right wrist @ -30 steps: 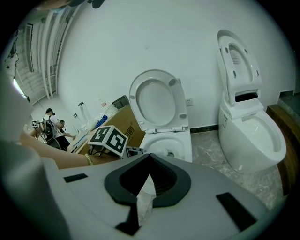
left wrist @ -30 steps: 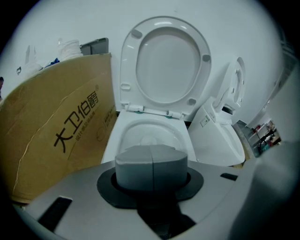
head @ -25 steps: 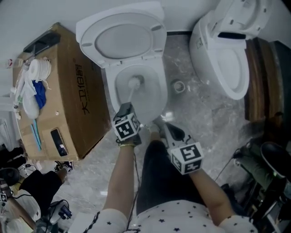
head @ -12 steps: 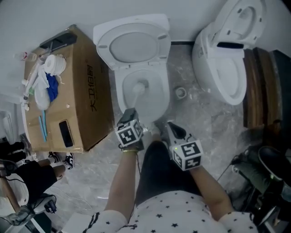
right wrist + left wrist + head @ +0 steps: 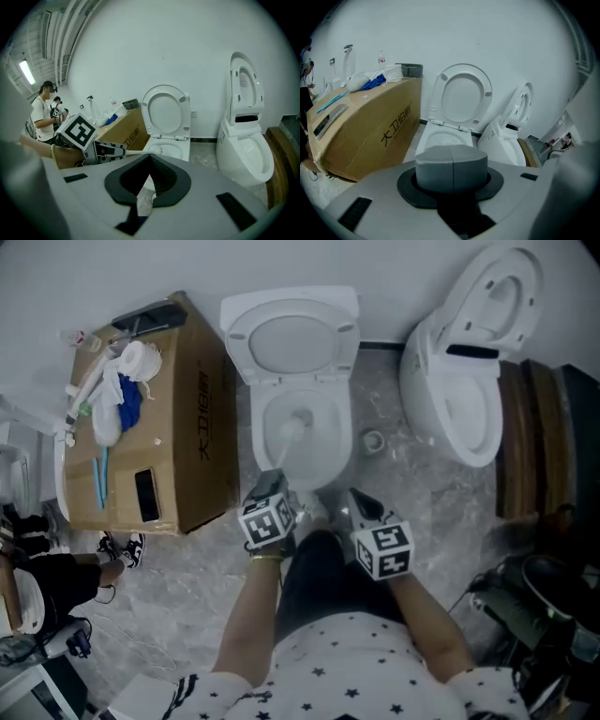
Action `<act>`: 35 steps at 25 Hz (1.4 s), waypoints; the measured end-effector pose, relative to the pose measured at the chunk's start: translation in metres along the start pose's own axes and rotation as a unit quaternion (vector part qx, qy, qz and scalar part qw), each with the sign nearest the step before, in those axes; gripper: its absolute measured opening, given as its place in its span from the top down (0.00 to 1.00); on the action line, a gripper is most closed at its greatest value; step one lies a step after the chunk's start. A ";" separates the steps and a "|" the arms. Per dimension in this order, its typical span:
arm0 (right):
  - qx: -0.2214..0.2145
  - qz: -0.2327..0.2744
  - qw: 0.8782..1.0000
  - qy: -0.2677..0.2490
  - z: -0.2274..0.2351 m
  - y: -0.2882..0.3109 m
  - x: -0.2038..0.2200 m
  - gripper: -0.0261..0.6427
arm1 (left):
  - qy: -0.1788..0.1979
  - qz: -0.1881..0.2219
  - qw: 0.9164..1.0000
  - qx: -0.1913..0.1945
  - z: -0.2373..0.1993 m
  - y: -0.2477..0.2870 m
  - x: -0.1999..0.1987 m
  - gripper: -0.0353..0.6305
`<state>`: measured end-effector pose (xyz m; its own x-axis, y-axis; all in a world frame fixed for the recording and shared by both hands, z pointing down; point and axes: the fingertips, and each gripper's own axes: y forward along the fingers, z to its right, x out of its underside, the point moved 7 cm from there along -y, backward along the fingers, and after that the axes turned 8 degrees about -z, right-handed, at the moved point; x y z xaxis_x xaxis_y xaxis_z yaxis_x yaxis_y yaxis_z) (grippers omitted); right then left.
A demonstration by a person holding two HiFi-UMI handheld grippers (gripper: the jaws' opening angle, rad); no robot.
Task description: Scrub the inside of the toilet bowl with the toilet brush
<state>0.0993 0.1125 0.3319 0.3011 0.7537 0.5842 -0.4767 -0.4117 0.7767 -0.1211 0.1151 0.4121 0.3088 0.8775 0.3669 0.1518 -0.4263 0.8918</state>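
Observation:
A white toilet (image 5: 302, 463) stands with seat and lid raised (image 5: 292, 338); it also shows in the left gripper view (image 5: 440, 140) and the right gripper view (image 5: 174, 149). The toilet brush (image 5: 298, 420) has its white head down inside the bowl. Its handle slants back to my left gripper (image 5: 274, 491), which is shut on it at the bowl's front rim. The right gripper view shows that brush (image 5: 156, 150) and the left gripper (image 5: 123, 150). In the left gripper view the left gripper (image 5: 452, 161) has its jaws closed and the handle is hidden. My right gripper (image 5: 354, 502) (image 5: 150, 158) hangs shut and empty, right of the bowl front.
A big cardboard box (image 5: 183, 427) with cloths and a blue brush on top stands hard against the toilet's left side. A second toilet (image 5: 459, 390) stands at the right, a floor drain (image 5: 373, 440) between them. Wooden boards (image 5: 530, 437) and gear lie far right. People (image 5: 44, 112) stand at left.
The head camera has swung, so the toilet and box sit further right in view. The brush head stays in the bowl and both grippers hold about the same places.

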 end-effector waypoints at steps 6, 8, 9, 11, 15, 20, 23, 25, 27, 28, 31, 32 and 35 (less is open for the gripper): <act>-0.003 0.003 1.000 -0.008 -0.009 -0.015 -0.001 0.95 | 0.004 0.012 1.000 0.010 0.005 -0.029 0.010 0.73; -0.006 0.005 1.000 -0.014 -0.013 -0.020 0.001 0.95 | 0.004 0.017 1.000 0.012 0.007 -0.039 0.014 0.73; -0.008 0.005 1.000 -0.018 -0.015 -0.023 0.001 0.95 | 0.005 0.020 1.000 0.012 0.008 -0.045 0.016 0.73; -0.010 0.006 1.000 -0.026 -0.017 -0.028 0.002 0.95 | 0.005 0.026 1.000 0.013 0.009 -0.055 0.019 0.73; -0.014 0.011 0.999 -0.034 -0.022 -0.040 0.004 0.95 | 0.000 0.035 0.999 0.020 0.012 -0.077 0.031 0.73; -0.021 0.023 0.999 -0.042 -0.028 -0.057 0.004 0.95 | 0.003 0.047 0.999 0.026 0.014 -0.103 0.044 0.73; -0.024 0.030 0.998 -0.048 -0.031 -0.069 0.007 0.95 | 0.003 0.057 0.998 0.030 0.015 -0.119 0.052 0.73; -0.027 0.032 0.998 -0.051 -0.033 -0.075 0.011 0.95 | 0.003 0.064 0.997 0.032 0.015 -0.129 0.057 0.73; -0.029 0.033 0.998 -0.054 -0.035 -0.081 0.016 0.95 | 0.005 0.069 0.997 0.032 0.014 -0.138 0.063 0.73; -0.029 0.033 0.997 -0.056 -0.035 -0.084 0.018 0.95 | 0.006 0.071 0.997 0.032 0.014 -0.142 0.065 0.73; -0.029 0.038 0.997 -0.062 -0.036 -0.094 0.022 0.95 | 0.008 0.079 0.996 0.034 0.014 -0.153 0.071 0.73; -0.028 0.040 0.997 -0.063 -0.037 -0.097 0.023 0.95 | 0.009 0.081 0.996 0.034 0.014 -0.157 0.074 0.73; -0.027 0.047 0.996 -0.066 -0.037 -0.104 0.028 0.95 | 0.014 0.088 0.995 0.035 0.014 -0.166 0.079 0.73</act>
<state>0.1267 0.1956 0.2584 0.3569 0.6386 0.6818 -0.5510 -0.4455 0.7057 -0.1088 0.2523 0.2897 0.3105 0.7929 0.5243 0.1636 -0.5879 0.7922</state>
